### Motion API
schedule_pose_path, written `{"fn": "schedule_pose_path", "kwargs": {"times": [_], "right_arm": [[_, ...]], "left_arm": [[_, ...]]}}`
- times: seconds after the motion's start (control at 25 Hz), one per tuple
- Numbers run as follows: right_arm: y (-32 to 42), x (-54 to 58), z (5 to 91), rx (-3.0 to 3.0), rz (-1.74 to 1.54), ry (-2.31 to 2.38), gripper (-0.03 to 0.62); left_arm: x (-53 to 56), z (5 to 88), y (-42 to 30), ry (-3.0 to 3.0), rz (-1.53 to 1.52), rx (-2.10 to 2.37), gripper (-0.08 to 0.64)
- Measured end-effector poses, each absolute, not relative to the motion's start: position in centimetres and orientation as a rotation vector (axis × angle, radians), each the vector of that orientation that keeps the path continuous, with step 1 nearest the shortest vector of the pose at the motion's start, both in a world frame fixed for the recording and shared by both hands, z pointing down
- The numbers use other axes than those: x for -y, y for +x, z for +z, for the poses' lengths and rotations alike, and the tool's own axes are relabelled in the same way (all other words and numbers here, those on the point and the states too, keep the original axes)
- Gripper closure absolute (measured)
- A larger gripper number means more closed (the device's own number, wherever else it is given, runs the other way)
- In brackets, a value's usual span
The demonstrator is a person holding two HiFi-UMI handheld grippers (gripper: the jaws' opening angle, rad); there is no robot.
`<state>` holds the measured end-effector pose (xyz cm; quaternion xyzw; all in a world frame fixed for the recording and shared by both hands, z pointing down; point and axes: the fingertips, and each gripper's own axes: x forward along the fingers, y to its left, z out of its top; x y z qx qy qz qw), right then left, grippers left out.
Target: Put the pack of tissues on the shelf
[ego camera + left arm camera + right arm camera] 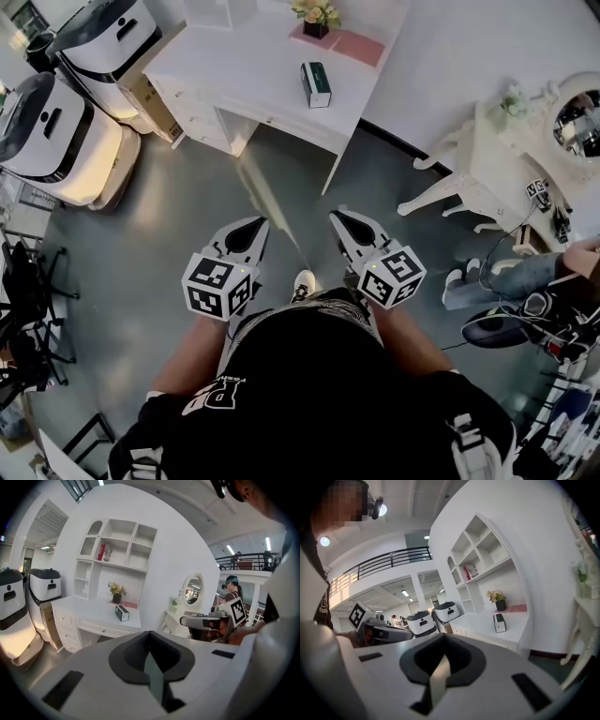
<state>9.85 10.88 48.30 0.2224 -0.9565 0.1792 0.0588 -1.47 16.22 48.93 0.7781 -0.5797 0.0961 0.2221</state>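
Ahead on the white tabletop (253, 66), the pack of tissues (316, 84) stands well apart from both claws, its long axis running roughly away from them. The left claw (251, 227) and right claw (343, 221) are fully closed and empty. The right one looks slightly nearer the pack. The shelf (117, 545) rises above the tabletop.

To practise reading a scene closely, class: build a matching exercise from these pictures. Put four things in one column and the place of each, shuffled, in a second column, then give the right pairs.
Things
1. pack of tissues
2. flowers
3. red packet
4. oval mirror

Places
A. in a compartment of the wall shelf
B. on the bare top of the white desk
C. above the ornate side table
D. on the pink mat

Pairs: 1-B, 2-D, 3-A, 4-C.
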Motion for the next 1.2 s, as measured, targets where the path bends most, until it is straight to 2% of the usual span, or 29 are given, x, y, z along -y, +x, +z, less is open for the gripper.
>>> {"fn": "schedule_pose_path", "kwargs": {"times": [0.36, 1.2], "right_arm": [[10.9, -4.7, 48.5, 2.909, 0.525, 0.68, 0.583], [11.7, 1.7, 51.5, 2.83, 0.567, 0.786, 0.583]], "left_arm": [[-8.9, 48.3, 0.2, 2.198, 0.283, 1.591, 0.546], [-0.6, 50.3, 0.4, 2.248, 0.315, 1.493, 0.546]]}}
